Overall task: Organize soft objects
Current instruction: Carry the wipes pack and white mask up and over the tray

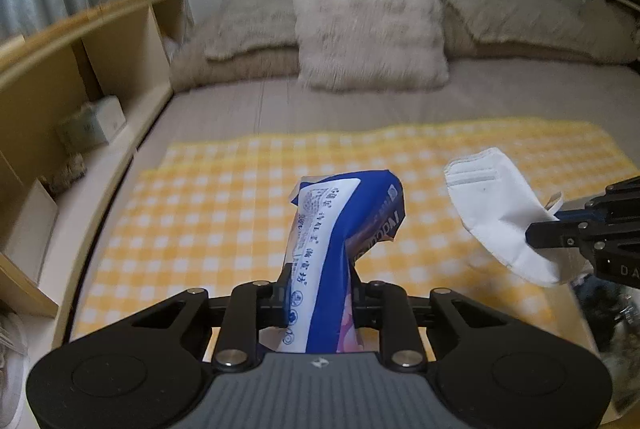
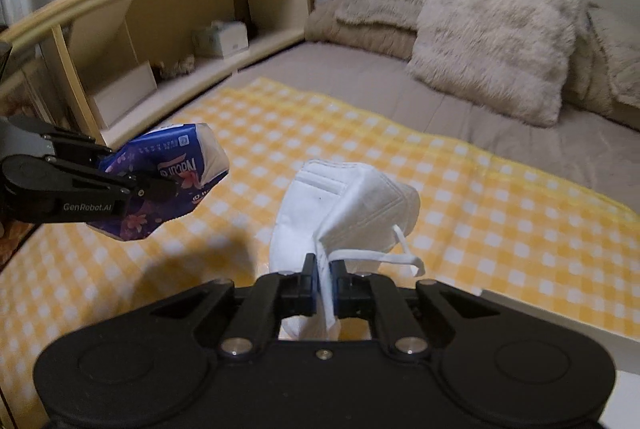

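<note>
Far left along the wall, wooden shelf w/ a box and bits in its cubbies. Next over, the left gripper: fingers closed tight on the blue tissue pack, pinched at its lower end so the film buckles. The pack is up in the air over the yellow checked cloth, not touching it. Its long axis runs away from the gripper toward the head of the bed, free end tilted up and a bit right, seam side w/ print facing up.

Right of that, the white face mask, also held off the cloth. The right gripper has its fingers nearly shut on the mask's folded edge, thin fold betw. the pads. Mask's long axis points forward and slightly left, nose strip end furthest out; one ear loop dangles loose on the right. Pack and mask are near each other, apart, not touching.

My guess: both are mid-carry, still to be set down. To do it well, lower each flat onto the cloth before releasing, keep them side by side and parallel, and mind the loose loop doesn't snag a finger. Pack grip is at one end only, so it may droop or twist.

Far right and back, fluffy pillow at the bed head.
</note>
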Motion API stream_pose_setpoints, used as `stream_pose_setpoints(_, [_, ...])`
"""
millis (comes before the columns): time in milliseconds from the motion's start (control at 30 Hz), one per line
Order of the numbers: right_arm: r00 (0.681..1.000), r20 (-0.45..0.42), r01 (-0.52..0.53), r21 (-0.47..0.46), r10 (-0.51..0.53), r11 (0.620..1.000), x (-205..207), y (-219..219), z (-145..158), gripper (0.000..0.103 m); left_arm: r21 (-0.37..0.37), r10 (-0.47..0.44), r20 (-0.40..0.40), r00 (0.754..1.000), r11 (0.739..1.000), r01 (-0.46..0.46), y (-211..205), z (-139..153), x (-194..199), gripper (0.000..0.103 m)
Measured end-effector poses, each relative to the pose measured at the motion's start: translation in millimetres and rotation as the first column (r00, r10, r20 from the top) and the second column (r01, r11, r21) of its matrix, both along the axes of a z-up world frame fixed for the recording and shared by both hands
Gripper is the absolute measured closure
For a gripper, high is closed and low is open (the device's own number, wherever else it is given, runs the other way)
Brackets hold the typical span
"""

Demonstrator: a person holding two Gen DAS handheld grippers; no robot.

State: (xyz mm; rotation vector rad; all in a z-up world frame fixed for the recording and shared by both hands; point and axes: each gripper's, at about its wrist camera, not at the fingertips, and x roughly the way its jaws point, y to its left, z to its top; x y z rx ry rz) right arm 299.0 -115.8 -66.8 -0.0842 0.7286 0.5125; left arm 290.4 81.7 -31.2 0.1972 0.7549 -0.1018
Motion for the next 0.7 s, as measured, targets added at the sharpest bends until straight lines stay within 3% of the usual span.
stream_pose_setpoints(433, [0.992,0.085,0.078,0.122,-0.089,0.989,-55.3,-57.2,54.8,0.096,-0.076,-0.06,0.128,0.99,0.995,0.07,-36.5,49.6,-56.9,0.078])
stream_pose_setpoints(700, [0.98,0.126,0.13,0.169,-0.152,0.977,-88.6,-105.5,78.6,0.096,-0.087,-0.133,0.196,0.972,0.984,0.152,-74.9,57.7,-73.1,0.078])
